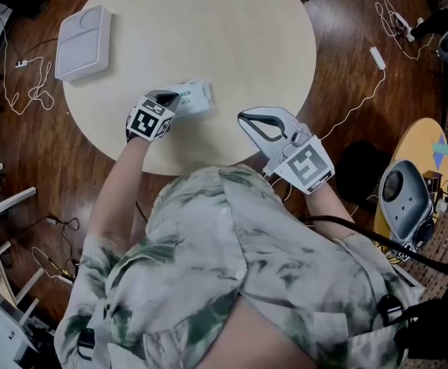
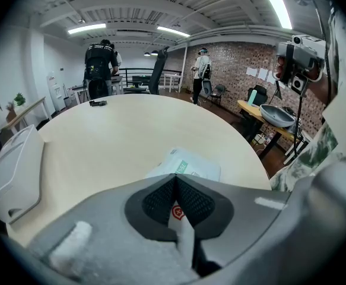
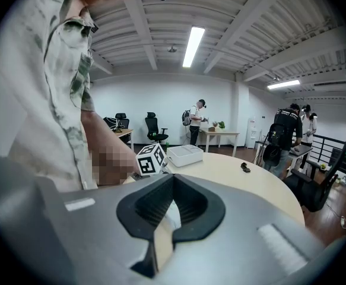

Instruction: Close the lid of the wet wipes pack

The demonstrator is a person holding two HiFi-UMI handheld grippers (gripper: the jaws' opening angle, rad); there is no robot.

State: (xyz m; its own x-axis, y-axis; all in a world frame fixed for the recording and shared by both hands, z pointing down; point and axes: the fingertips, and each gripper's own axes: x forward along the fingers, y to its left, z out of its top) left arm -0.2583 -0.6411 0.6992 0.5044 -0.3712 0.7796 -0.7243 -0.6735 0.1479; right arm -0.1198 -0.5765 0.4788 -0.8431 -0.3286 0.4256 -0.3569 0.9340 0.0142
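Left tool, jaws clenched on nothing, sits at the near end of the wet wipes pack. The pack lies on the desk, its long axis running straight ahead. Right tool, likewise clenched empty, hangs farther from the pack.

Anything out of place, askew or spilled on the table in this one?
Nothing looks spilled or damaged. The wet wipes pack lies flat at the tips of the left gripper. One thing to note: the white case sits right at the rim of the table, perhaps slightly over it.
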